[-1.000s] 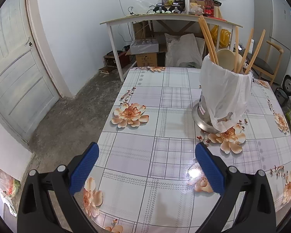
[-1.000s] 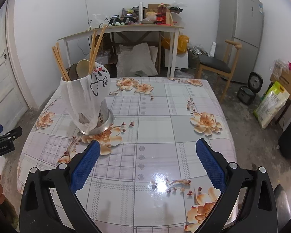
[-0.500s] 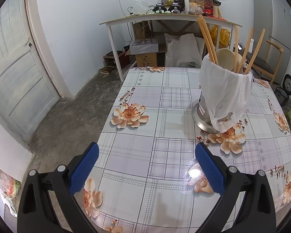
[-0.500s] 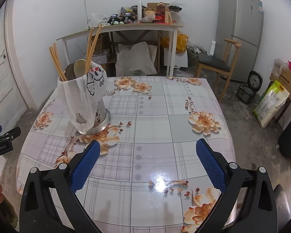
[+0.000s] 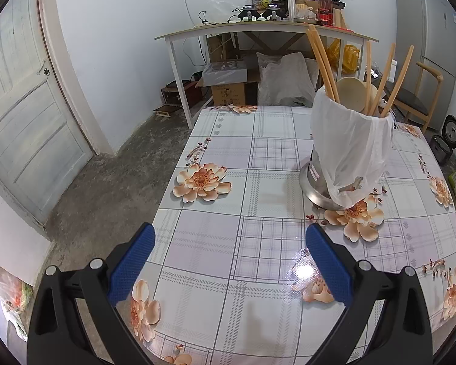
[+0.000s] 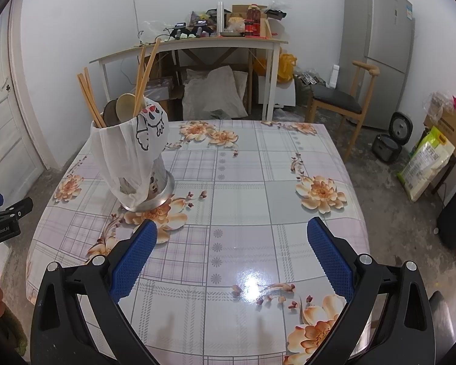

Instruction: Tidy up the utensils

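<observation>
The left tongs (image 5: 229, 258) are wide apart and hold nothing; they hang above the near left corner of the bench (image 5: 209, 243), which has a flowered checked cover. To the right of them, the metal holder (image 5: 314, 179) stands upright on the bench, nearer to its left edge than to its right edge, as the right camera shows. A white plastic bag (image 5: 349, 146) lines the holder and hangs down over its outside. Wooden chopsticks (image 5: 320, 60) and a wooden spoon (image 5: 351, 92) stick up from it. The right tongs (image 6: 231, 251) are also wide and empty, above the near edge of the bench, well apart from the holder (image 6: 164, 190).
</observation>
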